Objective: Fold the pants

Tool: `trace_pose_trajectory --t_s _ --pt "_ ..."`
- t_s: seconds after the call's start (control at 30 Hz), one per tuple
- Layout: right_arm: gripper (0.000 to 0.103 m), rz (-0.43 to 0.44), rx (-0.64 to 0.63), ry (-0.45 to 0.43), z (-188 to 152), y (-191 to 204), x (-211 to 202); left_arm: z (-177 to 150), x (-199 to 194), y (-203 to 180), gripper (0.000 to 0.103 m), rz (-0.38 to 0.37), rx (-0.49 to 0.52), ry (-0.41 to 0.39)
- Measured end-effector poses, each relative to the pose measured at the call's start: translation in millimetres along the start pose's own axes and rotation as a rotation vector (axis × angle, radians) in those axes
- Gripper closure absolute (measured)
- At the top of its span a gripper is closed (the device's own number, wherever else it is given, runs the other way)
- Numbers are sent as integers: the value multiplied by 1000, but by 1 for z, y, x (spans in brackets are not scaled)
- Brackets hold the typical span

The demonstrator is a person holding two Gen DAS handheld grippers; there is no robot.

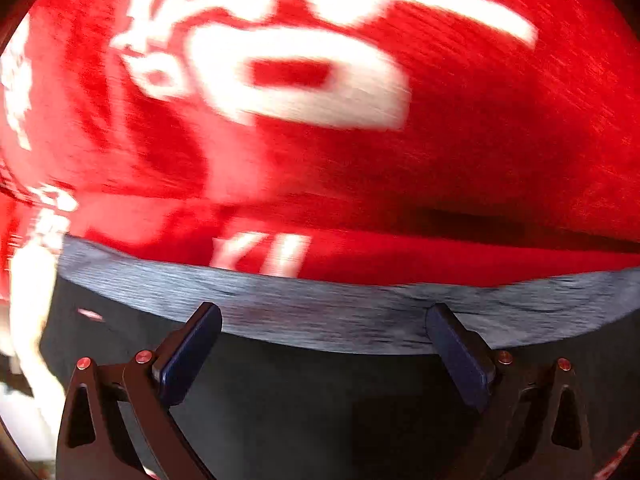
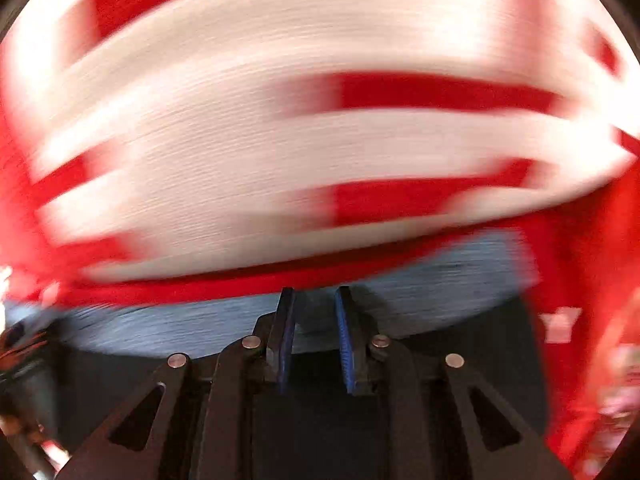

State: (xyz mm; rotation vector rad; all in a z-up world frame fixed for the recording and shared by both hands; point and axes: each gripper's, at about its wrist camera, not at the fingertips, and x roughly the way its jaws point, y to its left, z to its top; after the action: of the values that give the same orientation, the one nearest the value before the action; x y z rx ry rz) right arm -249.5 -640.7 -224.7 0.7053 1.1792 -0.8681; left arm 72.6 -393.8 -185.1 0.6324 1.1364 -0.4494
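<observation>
The pants are dark cloth [image 1: 320, 392] with a grey-blue band [image 1: 320, 312] along the far edge, lying on a red cloth with white print [image 1: 480, 140]. My left gripper [image 1: 324, 314] is open wide over that band, both pads clear of the fabric. In the right wrist view, heavily blurred by motion, the same grey-blue band [image 2: 160, 328] and dark cloth [image 2: 492, 328] lie under my right gripper [image 2: 315, 294]. Its blue pads stand a narrow gap apart and I see nothing between them.
The red and white cloth [image 2: 400, 200] fills the far part of both views. A blurred white shape [image 1: 28, 300] runs down the left edge of the left wrist view. Pinkish blurred things [image 2: 616, 380] sit at the right edge of the right wrist view.
</observation>
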Motion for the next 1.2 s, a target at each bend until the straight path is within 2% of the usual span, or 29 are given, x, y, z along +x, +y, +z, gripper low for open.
trace_pose_trajectory --t_s 0.07,0.1,0.2,0.3,0.37,0.4,0.47,0.53,0.6,0.7,0.77,0.83,1.03,1.2 --pt "81 34 81 9 -3 -37 -15 1 -14 9 0 14 13 -11" --pt "76 41 93 9 -9 -47 -25 -1 -21 10 0 -1 17 -15" --pt "63 91 85 -2 -36 -56 -47 -15 -46 0 0 -62 36 -6" --pt "49 100 30 15 -62 -52 -44 -37 -55 -38 0 -124 93 35" --pt "49 70 4 46 -74 -53 -27 -57 -53 -77 0 -116 141 74" --pt "49 76 -8 12 -78 -55 -24 -67 -50 -85 0 -100 147 79" --pt "49 71 -29 -17 -82 -54 -26 -77 -55 -87 0 -73 116 3" --pt "49 72 -32 -13 -84 -53 -28 -80 -56 -86 0 -80 115 -7" --pt "49 80 -18 9 -86 -50 -29 -80 -51 -80 0 -93 112 12" --pt "48 96 35 29 -86 -69 -41 -75 -47 -76 0 -89 125 52" --pt "42 121 80 32 -83 -77 -51 -74 -51 -79 0 -72 135 59" --pt "36 156 108 45 -96 -81 -62 -75 -57 -90 0 -56 135 51" --pt "36 178 67 97 -138 -73 -76 -78 -61 -92 0 -50 102 55" --pt "36 216 101 142 -179 -71 -86 -73 -42 -80 0 -52 95 66"
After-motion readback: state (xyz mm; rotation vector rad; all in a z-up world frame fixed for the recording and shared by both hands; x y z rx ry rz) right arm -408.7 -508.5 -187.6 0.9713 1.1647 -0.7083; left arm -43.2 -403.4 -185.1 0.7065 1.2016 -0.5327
